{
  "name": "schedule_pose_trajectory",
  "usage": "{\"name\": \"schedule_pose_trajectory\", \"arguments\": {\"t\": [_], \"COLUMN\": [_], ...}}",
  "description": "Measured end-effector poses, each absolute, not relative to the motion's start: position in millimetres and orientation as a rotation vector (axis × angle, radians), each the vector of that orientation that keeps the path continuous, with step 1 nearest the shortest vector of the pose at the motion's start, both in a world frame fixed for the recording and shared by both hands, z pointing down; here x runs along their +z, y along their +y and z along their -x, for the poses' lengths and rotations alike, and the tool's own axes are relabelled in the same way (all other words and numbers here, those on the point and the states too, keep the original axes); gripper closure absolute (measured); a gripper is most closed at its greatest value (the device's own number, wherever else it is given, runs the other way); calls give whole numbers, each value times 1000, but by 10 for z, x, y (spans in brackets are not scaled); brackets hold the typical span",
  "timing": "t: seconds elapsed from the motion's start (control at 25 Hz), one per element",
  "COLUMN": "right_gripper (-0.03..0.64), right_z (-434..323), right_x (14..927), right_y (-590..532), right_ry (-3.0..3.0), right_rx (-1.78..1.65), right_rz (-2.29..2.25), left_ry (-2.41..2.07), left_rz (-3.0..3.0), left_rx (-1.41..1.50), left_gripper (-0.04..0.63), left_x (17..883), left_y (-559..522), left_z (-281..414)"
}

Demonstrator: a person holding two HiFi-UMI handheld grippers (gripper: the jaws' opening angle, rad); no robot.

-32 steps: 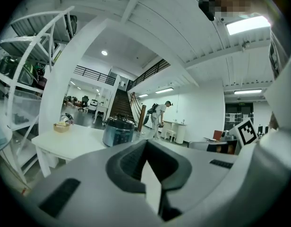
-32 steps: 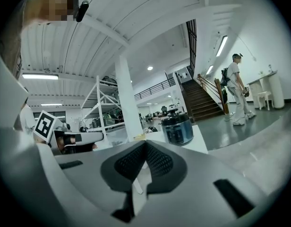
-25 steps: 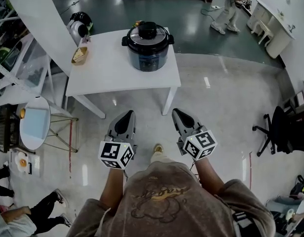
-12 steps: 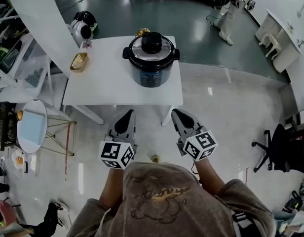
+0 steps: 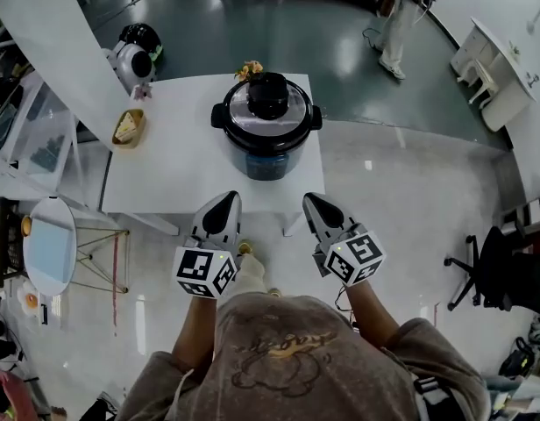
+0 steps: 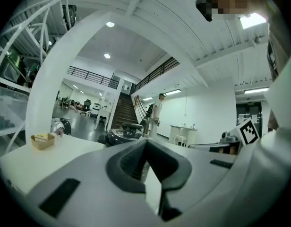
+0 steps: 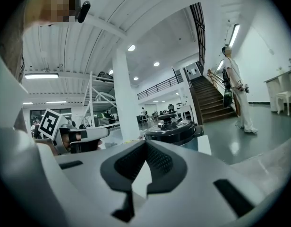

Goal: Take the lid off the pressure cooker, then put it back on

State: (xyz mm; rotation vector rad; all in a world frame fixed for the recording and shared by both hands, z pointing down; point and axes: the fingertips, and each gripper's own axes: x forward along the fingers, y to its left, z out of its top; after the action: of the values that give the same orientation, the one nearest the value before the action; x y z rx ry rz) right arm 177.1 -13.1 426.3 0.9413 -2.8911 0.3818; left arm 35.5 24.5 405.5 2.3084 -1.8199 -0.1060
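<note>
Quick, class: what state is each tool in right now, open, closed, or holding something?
The left tool is closed, holding nothing.
The right tool is closed, holding nothing.

A white table (image 5: 169, 160) stands mid-frame on a pale glossy floor (image 5: 401, 204), with a round side table (image 5: 49, 246) at left, a black office chair (image 5: 505, 266) at right, a white desk (image 5: 498, 68) upper right and a staircase (image 7: 209, 98) beyond.
</note>
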Motion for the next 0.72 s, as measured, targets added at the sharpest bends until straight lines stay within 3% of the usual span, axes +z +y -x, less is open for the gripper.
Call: {"name": "schedule_pose_trajectory", "arguments": {"t": [0.72], "right_gripper": [621], "right_z": [-1278], "right_x": [3996], "right_y": [-1576], "right_ry": [-2823], "right_rx": [304], "right_rz": [-1187], "left_ry": [-1639], "left_rz": [-2459], "left_rx": [-108], "left_gripper": [591], "left_x": [3842], "left_y": [-1390], "left_z": [252]}}
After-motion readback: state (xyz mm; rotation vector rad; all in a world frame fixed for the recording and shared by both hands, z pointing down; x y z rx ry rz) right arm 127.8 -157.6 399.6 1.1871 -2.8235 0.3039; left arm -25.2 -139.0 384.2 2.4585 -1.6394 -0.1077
